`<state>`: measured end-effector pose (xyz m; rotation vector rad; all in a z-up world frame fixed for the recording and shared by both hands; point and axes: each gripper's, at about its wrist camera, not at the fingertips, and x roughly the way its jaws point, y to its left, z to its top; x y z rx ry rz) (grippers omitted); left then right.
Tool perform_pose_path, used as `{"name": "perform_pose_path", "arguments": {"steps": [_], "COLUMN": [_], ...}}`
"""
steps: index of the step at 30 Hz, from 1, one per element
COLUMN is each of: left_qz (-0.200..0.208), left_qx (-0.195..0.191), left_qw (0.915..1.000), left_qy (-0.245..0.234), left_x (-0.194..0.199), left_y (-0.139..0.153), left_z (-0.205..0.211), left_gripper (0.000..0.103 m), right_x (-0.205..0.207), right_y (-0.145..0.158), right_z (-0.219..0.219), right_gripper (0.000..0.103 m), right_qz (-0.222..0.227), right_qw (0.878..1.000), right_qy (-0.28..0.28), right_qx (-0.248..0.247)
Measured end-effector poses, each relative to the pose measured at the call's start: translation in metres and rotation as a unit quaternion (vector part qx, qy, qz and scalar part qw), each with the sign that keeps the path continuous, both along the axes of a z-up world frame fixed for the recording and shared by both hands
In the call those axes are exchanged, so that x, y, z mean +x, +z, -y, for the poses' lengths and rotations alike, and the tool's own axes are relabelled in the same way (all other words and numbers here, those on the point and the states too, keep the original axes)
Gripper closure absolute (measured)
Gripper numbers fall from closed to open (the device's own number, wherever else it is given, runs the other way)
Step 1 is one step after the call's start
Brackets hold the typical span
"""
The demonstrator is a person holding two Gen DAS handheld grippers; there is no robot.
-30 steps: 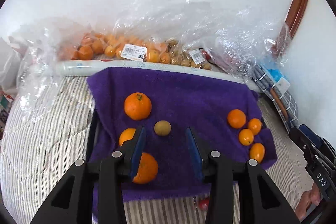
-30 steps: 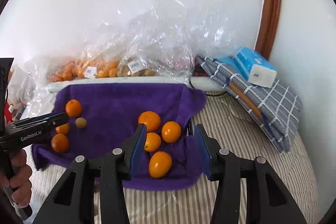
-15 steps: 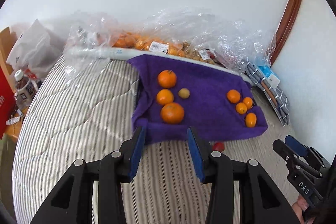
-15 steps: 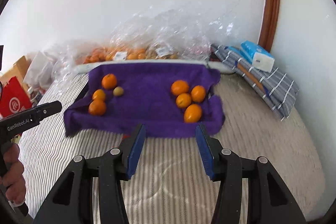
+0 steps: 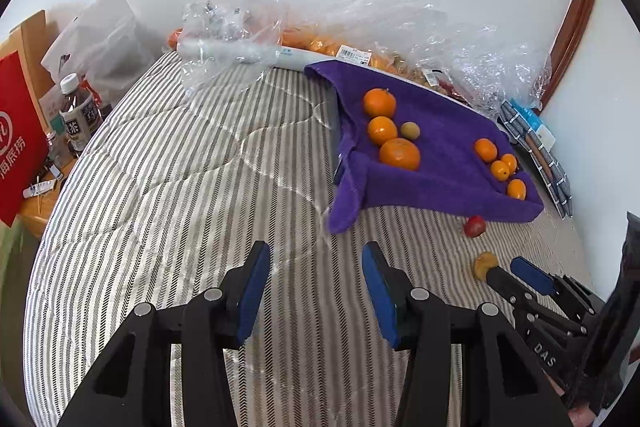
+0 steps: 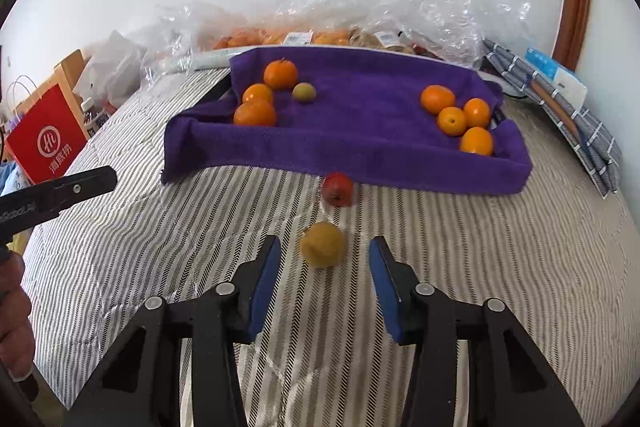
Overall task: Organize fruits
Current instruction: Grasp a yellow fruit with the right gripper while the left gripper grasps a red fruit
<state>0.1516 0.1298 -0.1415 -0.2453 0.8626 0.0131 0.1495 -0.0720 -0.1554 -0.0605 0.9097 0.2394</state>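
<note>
A purple towel covers a tray on the striped bed. On its left lie three oranges and a small greenish-brown fruit; on its right lie several small oranges. A small red fruit and a yellow fruit lie on the bed in front of the towel. My right gripper is open, just behind the yellow fruit. My left gripper is open and empty over the bare bed, left of the towel. The yellow fruit touches the right gripper's tip in the left wrist view.
Plastic bags of oranges and crumpled film lie along the wall behind the tray. A folded checked cloth with a tissue pack lies at the right. A red paper bag and bottles stand off the bed's left edge.
Both grippers have pulled back from the towel toward the near side of the bed. The red and yellow fruits have come into view in front of the right gripper.
</note>
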Motion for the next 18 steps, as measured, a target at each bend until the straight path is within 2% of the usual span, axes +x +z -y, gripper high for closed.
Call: {"name": "perform_pose_path", "arguments": {"steps": [5,7,13,18], "left_qz": [-0.003,-0.002,-0.007,-0.006], "left_qx": [0.005,0.002,0.007,0.006], "left_qw": [1.0000,1.0000,0.9999,0.9992], "left_qy": [0.002,0.001,-0.013,-0.038], "left_x": [0.002,0.003,0.012,0.018], "left_y": [-0.007,-0.008,-0.009,-0.011], "left_z": [-0.003,-0.003,0.014,0.044], "left_gripper": [0.057,0.057,0.058,0.058], "right_x": [0.015,0.021,0.016,0.009], "right_y": [-0.015,-0.020,-0.016,-0.011], "right_z": [-0.004,-0.004,0.005,0.032], "right_gripper": [0.066,0.075,0.076,0.076], "right_qz": [-0.020,-0.027,-0.018,-0.009], "right_qw": [1.000,1.000,1.000,1.000], "right_qy": [0.000,-0.001,-0.005,-0.021], "right_qx": [0.007,0.010,0.013,0.011]}}
